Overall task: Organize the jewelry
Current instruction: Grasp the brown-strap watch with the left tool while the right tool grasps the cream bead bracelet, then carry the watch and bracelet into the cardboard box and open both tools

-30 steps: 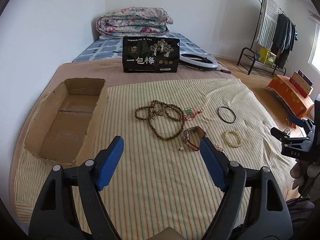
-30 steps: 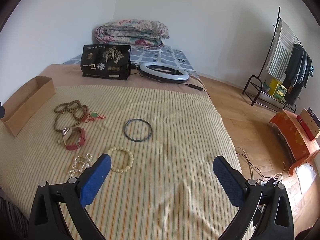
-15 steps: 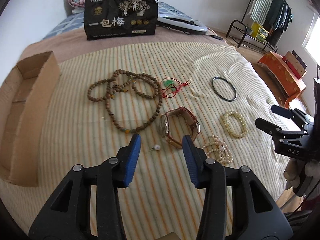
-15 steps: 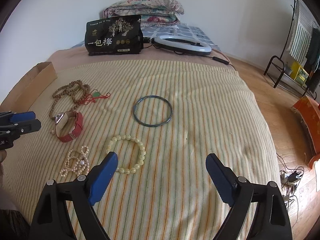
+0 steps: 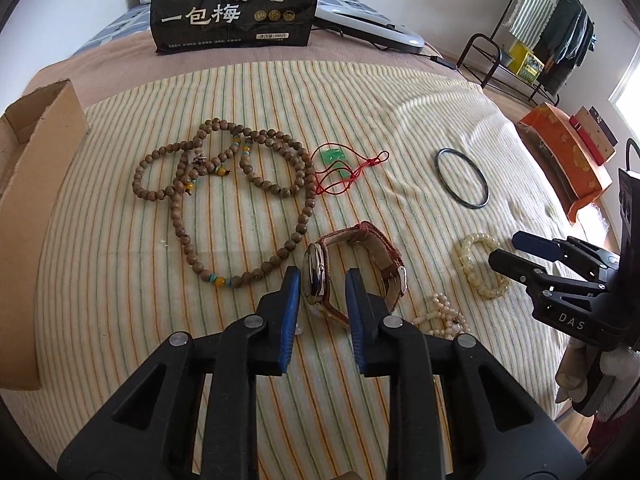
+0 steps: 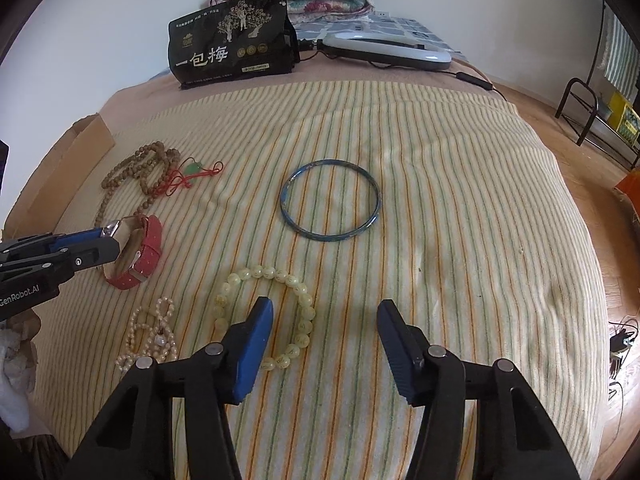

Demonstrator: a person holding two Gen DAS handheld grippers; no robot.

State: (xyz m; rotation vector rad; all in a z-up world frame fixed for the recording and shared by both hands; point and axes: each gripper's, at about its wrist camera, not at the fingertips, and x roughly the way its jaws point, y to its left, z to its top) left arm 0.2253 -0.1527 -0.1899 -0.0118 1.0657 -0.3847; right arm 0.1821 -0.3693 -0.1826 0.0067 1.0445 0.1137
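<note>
On the striped bedspread, my left gripper (image 5: pixel 322 282) straddles the case of a red-strapped watch (image 5: pixel 314 280), its jaws closing with narrow gaps still showing at the pads. In the right wrist view its tips meet the watch (image 6: pixel 136 248). My right gripper (image 6: pixel 325 320) hangs over a pale bead bracelet (image 6: pixel 256 272), jaws closing and not touching it, with one side of the bracelet lying between them. A wooden bead necklace (image 5: pixel 224 200), a green pendant on red cord (image 5: pixel 334 158), a dark bangle (image 6: pixel 330 238) and a pearl bracelet (image 6: pixel 148 332) lie around.
An open cardboard box (image 5: pixel 36 200) sits at the left edge of the bed. A black printed bag (image 5: pixel 236 4) and a ring light (image 5: pixel 372 28) lie at the far end. The floor drops off to the right, with a clothes rack (image 5: pixel 532 40) beyond.
Both grippers have come down toward the bedspread and narrowed their jaws. The left one has moved onto the watch and the right one onto the pale bead bracelet.
</note>
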